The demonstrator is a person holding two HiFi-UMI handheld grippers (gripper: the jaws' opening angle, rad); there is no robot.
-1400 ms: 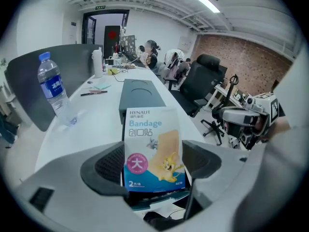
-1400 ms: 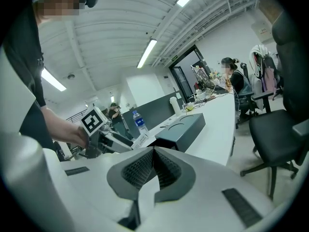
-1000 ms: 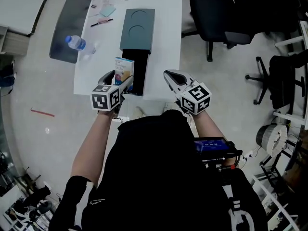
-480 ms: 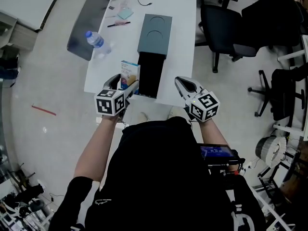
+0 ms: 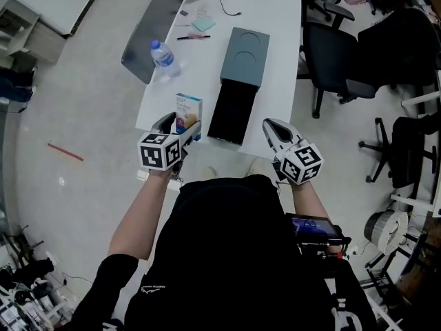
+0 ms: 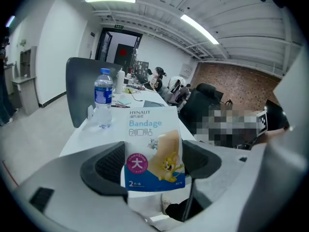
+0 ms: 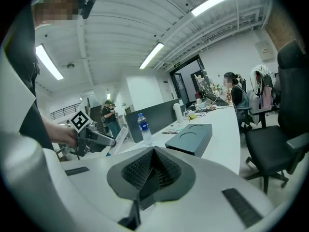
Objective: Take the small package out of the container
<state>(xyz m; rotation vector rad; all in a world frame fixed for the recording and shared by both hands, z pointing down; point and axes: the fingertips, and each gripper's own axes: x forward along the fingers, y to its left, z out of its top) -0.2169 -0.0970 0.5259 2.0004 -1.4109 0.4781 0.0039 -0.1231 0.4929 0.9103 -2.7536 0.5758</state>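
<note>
My left gripper [image 5: 180, 124] is shut on the small package [image 5: 187, 113], a white and blue bandage box held upright near the white table's front edge. In the left gripper view the package [image 6: 153, 149] sits clamped between both pads of my left gripper [image 6: 152, 164]. Just right of it lies the dark grey container [image 5: 244, 50] with its black drawer [image 5: 231, 112] pulled out toward me. My right gripper [image 5: 273, 129] hovers off the table's front right corner, shut on nothing. Past my right gripper [image 7: 153, 170] the container [image 7: 190, 138] lies on the table.
A water bottle [image 5: 164, 57] stands on the table [image 5: 279, 9] left of the container, with a pen [image 5: 193, 37], sticky notes and a cable farther back. Black office chairs [image 5: 341, 67] stand to the right. A grey partition [image 5: 151, 26] runs along the table's left side.
The head view has swung, so the table now sits further right in the frame. The package stays clamped in my left gripper beside the drawer; the right gripper remains shut.
</note>
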